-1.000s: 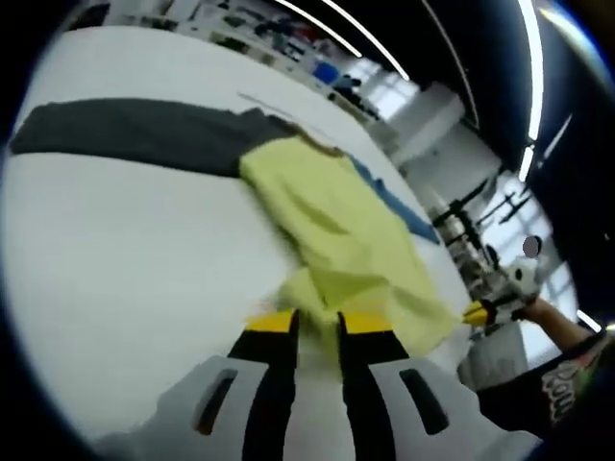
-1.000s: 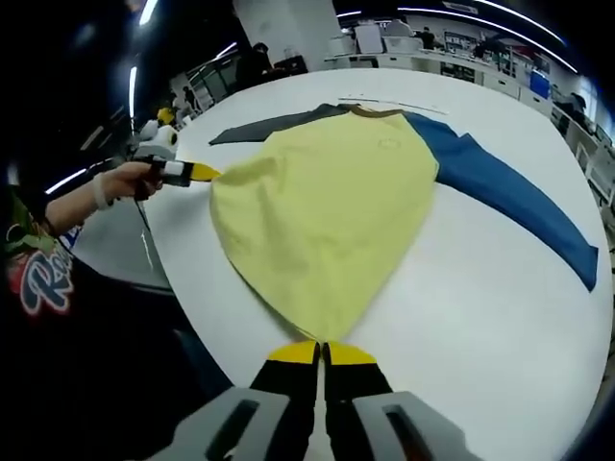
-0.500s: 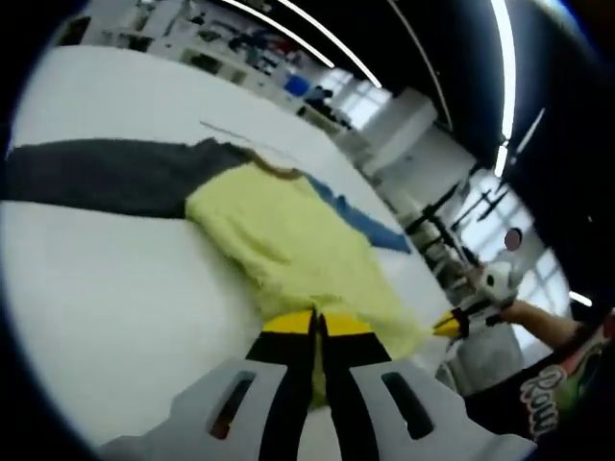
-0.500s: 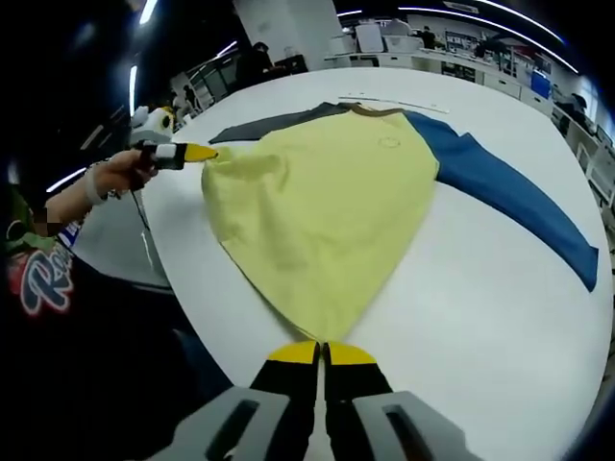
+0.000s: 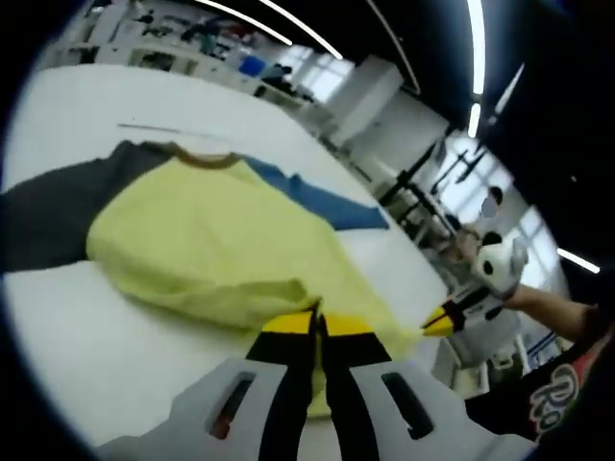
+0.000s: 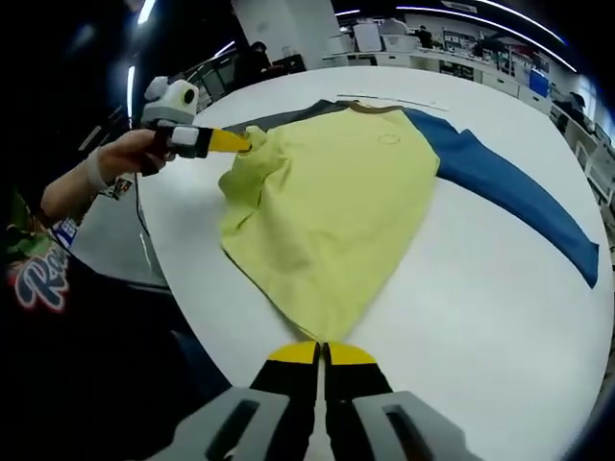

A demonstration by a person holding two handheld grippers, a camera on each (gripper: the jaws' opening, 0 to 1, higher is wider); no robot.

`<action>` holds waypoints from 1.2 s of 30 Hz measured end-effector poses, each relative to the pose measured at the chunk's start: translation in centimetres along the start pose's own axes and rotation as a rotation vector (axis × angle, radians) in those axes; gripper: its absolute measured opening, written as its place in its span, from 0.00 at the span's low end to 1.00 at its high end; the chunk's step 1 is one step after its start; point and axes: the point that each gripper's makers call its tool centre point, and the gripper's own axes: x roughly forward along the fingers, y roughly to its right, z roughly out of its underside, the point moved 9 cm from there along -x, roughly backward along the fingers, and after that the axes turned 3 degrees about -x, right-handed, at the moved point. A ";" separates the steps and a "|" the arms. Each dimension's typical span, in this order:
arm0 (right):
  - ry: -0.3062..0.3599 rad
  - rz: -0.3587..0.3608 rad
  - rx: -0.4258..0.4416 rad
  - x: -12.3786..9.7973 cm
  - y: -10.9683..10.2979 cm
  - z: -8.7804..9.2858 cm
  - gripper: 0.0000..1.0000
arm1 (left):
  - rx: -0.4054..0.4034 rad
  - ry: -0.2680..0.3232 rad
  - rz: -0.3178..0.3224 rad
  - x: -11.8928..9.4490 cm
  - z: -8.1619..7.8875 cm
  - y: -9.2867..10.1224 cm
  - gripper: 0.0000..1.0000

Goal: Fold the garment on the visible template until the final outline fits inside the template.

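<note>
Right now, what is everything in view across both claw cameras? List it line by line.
garment: one, yellow body with a brown collar, spread on the table, its two lower corners pinched and one lifted
blue sleeve: one, stretched flat across the table
dark grey sleeve: one, lying flat on the opposite side
table: one, white, under the garment
background benches and ceiling lights: several, blurred, beyond the table
left claw: one, yellow-tipped, shut on a raised garment corner
right claw: one, yellow-tipped, shut on the near garment corner
hand: one, gripping the left claw's handle
</note>
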 end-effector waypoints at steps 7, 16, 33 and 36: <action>0.007 0.003 0.012 0.1 -0.1 0.0 0.00 | -0.013 -0.069 -0.021 2.4 0.6 -0.9 0.00; 0.009 0.002 0.018 0.2 0.0 -0.1 0.00 | -0.045 -0.098 -0.050 3.3 1.5 -1.8 0.00; 0.014 0.002 0.024 0.1 0.1 0.0 0.00 | 0.332 -0.098 -0.106 -1.0 -1.0 -2.0 0.21; 0.013 0.003 0.026 0.1 0.0 0.1 0.00 | 0.386 -0.093 -0.081 -1.2 -2.2 -2.0 0.18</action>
